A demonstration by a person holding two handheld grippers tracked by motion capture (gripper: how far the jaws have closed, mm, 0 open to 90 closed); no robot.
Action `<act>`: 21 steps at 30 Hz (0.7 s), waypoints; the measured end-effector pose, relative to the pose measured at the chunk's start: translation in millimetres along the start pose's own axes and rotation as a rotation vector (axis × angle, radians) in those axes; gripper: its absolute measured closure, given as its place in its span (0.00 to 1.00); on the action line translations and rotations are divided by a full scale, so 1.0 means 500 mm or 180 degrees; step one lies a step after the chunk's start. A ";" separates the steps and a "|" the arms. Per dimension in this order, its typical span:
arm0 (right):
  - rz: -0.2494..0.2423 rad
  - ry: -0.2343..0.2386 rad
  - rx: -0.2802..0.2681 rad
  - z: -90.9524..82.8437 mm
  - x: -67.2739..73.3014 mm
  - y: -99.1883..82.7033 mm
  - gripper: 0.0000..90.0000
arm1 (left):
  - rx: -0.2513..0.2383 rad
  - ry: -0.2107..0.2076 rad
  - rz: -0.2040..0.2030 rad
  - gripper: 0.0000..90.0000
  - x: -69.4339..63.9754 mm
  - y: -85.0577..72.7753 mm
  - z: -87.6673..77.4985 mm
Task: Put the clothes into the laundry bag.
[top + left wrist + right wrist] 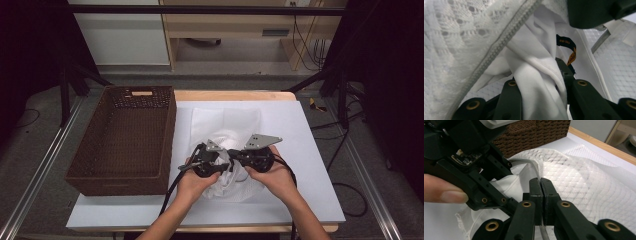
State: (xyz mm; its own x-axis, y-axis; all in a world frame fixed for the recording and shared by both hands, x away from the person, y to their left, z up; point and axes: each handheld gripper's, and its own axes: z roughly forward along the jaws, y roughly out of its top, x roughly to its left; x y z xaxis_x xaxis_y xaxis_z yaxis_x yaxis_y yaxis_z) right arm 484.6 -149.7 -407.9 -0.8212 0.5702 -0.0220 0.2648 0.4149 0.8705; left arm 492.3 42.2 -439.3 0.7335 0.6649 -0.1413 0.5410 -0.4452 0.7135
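Both jaws pinch garment [227,132] edges (basket [125,140] beside).

A brown wicker basket [122,145] stands on the left part of the table, its long side running from near to far, with a light tag on its far wall. It rests partly on a white sheet [295,150] covering a wooden table [235,95]. Beyond the table, a pale wooden shelf unit [240,30] stands on the floor, with black cables [310,47] at its right.

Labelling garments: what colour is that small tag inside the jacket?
Black with orange lettering: the tag shows best in the left gripper view.
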 end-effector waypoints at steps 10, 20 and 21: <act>-0.0049 -0.0021 -0.0048 0.000 0.002 -0.001 0.99 | -0.0066 0.0061 -0.0003 0.79 0.001 -0.001 0.002; -0.0051 -0.0044 -0.0097 -0.005 0.002 0.002 0.99 | -0.0130 0.0103 -0.0006 0.79 0.003 -0.009 0.007; -0.0051 -0.0044 -0.0097 -0.005 0.002 0.002 0.99 | -0.0136 0.0098 -0.0021 0.79 0.004 -0.011 0.009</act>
State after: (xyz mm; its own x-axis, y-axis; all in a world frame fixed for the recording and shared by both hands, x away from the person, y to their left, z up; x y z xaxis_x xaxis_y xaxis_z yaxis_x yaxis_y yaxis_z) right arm 482.7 -150.4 -405.9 -0.8181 0.5734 -0.0427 0.2359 0.4023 0.8846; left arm 492.8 43.2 -446.6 0.7166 0.6861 -0.1252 0.5272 -0.4153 0.7414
